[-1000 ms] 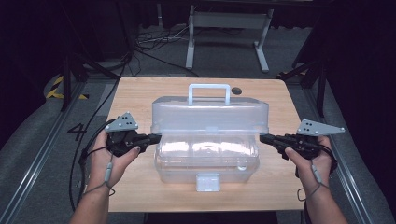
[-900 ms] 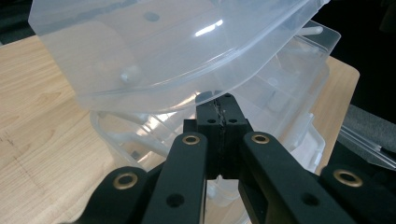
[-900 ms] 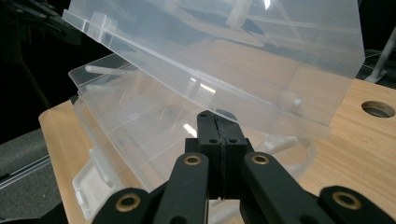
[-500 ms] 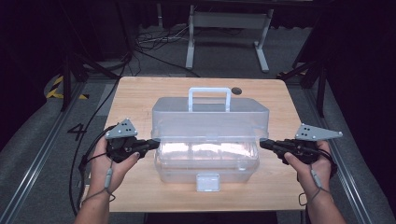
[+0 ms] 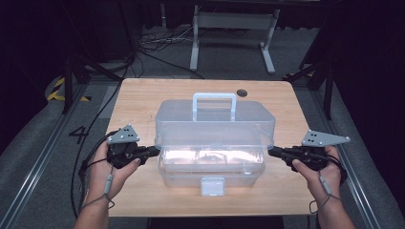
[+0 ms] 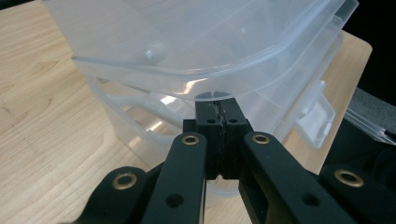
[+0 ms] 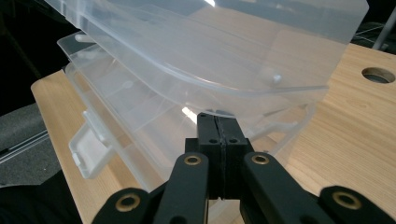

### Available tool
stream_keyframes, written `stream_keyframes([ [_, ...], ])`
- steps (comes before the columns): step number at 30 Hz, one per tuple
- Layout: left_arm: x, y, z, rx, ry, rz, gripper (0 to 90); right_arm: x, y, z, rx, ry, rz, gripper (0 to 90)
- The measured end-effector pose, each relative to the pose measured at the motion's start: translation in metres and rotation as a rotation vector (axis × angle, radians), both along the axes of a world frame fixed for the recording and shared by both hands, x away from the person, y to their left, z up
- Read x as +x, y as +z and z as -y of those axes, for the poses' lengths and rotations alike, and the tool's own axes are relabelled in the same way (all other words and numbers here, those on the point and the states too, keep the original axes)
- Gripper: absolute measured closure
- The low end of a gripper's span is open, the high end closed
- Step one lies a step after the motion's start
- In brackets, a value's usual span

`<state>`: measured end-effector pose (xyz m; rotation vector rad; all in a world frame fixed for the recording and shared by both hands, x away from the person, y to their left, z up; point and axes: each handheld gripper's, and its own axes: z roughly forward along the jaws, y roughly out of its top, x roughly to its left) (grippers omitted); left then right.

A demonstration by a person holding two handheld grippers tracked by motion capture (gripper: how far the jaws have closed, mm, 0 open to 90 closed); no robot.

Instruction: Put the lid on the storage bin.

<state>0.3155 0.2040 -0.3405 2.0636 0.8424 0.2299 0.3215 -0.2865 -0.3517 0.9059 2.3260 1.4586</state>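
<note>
Clear plastic hinged-lid storage box (image 5: 212,143) | light, stiff, slick; lift under lid rim (image 6: 205,88) | left gripper (image 5: 154,151), right gripper (image 5: 273,151): fingers closed, empty.

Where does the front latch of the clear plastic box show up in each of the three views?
High view: the latch sits at bottom centre, on the near wall of the box.
Left gripper view: the latch is at right of centre, on the box's far side.
Right gripper view: the latch is at lower left.
Shared landmark: the raised lid above it.
</note>
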Motion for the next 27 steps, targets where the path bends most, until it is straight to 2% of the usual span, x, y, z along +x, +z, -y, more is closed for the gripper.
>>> stream_keyframes([
  [5,0.0,-0.0015,-0.0005,0.008,0.0,-0.012,89.7,0.0004,-0.002,0.0014,-0.01,0.0,-0.01,90.0],
  [16,-0.0019,-0.0058,0.0017,0.051,-0.023,-0.045,89.7,-0.0014,-0.0048,0.0006,-0.073,0.03,-0.026,90.0],
  [23,-0.0015,-0.0087,0.0052,0.106,-0.057,-0.075,89.8,-0.0028,-0.0049,-0.0011,-0.142,0.059,-0.038,90.0],
  [27,-0.0015,-0.0096,0.0064,0.109,-0.06,-0.085,89.8,-0.0032,-0.0047,-0.0013,-0.158,0.067,-0.045,90.0],
])
